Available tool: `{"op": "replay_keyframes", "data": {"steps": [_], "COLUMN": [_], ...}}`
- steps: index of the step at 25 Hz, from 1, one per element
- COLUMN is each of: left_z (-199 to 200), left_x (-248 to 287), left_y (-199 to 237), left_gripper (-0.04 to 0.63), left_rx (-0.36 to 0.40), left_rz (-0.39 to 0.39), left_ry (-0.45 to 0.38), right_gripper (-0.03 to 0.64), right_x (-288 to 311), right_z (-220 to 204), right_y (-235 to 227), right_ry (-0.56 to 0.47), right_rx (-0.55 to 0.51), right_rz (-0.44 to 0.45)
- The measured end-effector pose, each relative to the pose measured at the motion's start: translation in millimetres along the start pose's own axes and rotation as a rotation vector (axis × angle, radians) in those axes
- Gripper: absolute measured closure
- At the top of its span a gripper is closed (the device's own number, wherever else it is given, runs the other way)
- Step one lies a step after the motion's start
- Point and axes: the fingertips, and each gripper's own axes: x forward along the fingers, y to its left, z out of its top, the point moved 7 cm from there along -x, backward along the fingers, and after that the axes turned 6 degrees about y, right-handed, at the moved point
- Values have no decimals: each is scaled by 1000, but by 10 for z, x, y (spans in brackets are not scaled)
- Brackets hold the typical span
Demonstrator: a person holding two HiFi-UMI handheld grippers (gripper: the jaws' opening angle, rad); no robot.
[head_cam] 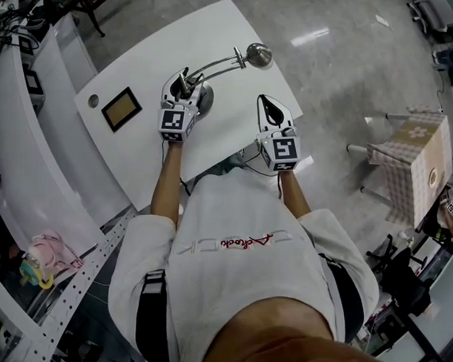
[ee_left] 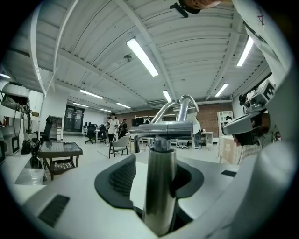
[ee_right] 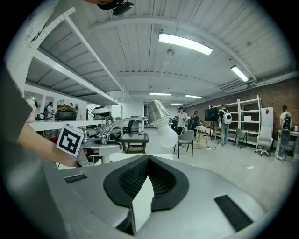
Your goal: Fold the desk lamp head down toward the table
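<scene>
While the left gripper (head_cam: 184,82) gapes around the lamp post (ee_left: 160,186) without pinching it, clamp it first. The right gripper (ee_right: 148,161), closed and empty, should then press down the lamp head (head_cam: 260,55) at its twelve o'clock.

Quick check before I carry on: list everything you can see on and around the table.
table: one, white, under both grippers
desk lamp: one, chrome, at the table's far side, head raised off the table
framed panel: one, black frame with brown centre, flat on the table left of the lamp
cloth-covered box: one, beige and checked, on the floor at right
left gripper: one, grey with black pads, jaws open either side of the lamp's post
right gripper: one, same colours, shut and empty, right of the lamp's base
</scene>
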Motion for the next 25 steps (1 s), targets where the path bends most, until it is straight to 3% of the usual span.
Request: {"op": "replay_keyframes", "data": {"steps": [9, 25], "left_z": [16, 9], "left_x": [67, 86], "left_y": [-80, -85], "left_gripper": [523, 535], "left_rx": [42, 63], "left_rz": [-15, -28], "left_ry": [-8, 0], "right_gripper": [591, 591], "right_x": [37, 149], "right_z": [78, 465], "right_y": [-8, -12], "right_ry": [-22, -103], "right_rx": [-4, -46], "right_rz": [-7, -3]}}
